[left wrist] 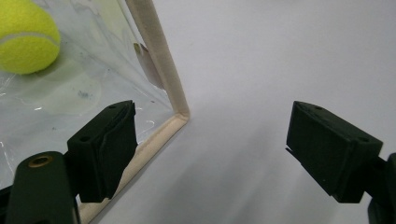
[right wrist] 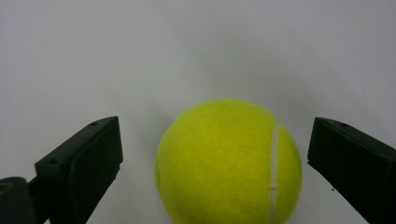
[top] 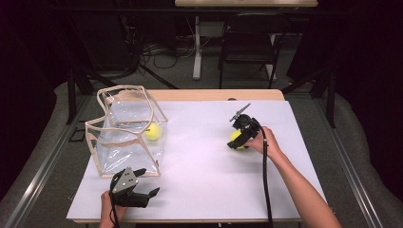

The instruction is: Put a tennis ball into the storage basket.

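1. Closest to the camera in the high view, the left tongs [top: 147, 194] sit low at the front edge of the white counter [top: 199, 161], held in the person's left hand [top: 110, 209]. They're spread wide with nothing between them.
2. In the left gripper view those same left tongs [left wrist: 210, 149] point at the near corner of the clear bag [left wrist: 161, 70]. One jaw overlaps the bag's cream trim in the picture, but I can't tell if it actually touches; the other jaw is over bare counter.
3. A bit further in, the clear bag [top: 126, 130] stands upright on the left side of the counter, open at the top, with a tennis ball inside the bag [top: 153, 132] resting on its bottom toward the right wall.
4. Over on the right side, well apart from the bag, the right tongs [top: 235, 140] are down around the second tennis ball [top: 236, 137], which is on the counter.
5. The right gripper view makes it clear: the second tennis ball [right wrist: 229, 163] sits between the jaws of the right tongs [right wrist: 215, 163], with a gap of white counter on each side, so they're spread and not pinching it yet.
6. Way back beyond the counter there's a dark chair [top: 249, 38] on the floor.
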Tool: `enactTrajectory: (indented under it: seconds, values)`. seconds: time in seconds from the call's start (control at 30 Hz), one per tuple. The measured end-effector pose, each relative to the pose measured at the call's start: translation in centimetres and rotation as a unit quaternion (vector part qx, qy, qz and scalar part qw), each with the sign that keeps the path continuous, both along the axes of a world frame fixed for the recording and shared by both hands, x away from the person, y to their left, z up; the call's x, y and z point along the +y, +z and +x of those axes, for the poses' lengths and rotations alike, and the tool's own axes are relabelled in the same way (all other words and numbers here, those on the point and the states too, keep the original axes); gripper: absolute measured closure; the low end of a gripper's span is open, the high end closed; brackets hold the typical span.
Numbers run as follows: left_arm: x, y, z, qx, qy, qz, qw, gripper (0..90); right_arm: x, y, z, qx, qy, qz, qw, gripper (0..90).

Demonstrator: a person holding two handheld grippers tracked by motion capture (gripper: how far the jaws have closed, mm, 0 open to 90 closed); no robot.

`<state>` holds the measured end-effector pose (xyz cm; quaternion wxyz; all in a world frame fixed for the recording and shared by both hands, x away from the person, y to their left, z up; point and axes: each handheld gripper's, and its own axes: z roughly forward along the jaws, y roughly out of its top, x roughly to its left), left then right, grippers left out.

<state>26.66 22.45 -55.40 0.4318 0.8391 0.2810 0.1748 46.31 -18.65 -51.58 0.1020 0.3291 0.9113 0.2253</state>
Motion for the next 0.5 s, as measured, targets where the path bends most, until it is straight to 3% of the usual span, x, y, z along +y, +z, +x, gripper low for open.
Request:
enactTrajectory:
  seconds: [0.37, 0.4, 0.43, 0.47, 0.5]
  values:
    - [0.0, 0.0, 0.0, 0.0, 0.0, 0.0, 1.0, 16.2, -0.2, -0.4, 0.3, 0.008, -0.008, -0.013, 0.9999, 14.4]
    - [0.0, 0.0, 0.0, 0.0, 0.0, 0.0, 1.0, 16.2, -0.2, -0.2, 0.2, 0.021, -0.012, -0.026, 0.9994, 14.9]
    - [0.0, 0.0, 0.0, 0.001, 0.0, 0.0, 1.0, 16.2, -0.2, -0.4, 0.3, 0.012, -0.012, -0.017, 0.9997, 15.4]
    - [0.0, 0.0, 0.0, 0.001, 0.0, 0.001, 1.0, 16.2, -0.1, -1.0, 0.2, -0.009, -0.017, 0.013, 0.9997, 15.8]
    - [0.0, 0.0, 0.0, 0.001, 0.0, 0.0, 1.0, 16.2, -0.1, -0.6, 0.2, 0.015, -0.019, -0.016, 0.9996, 16.5]
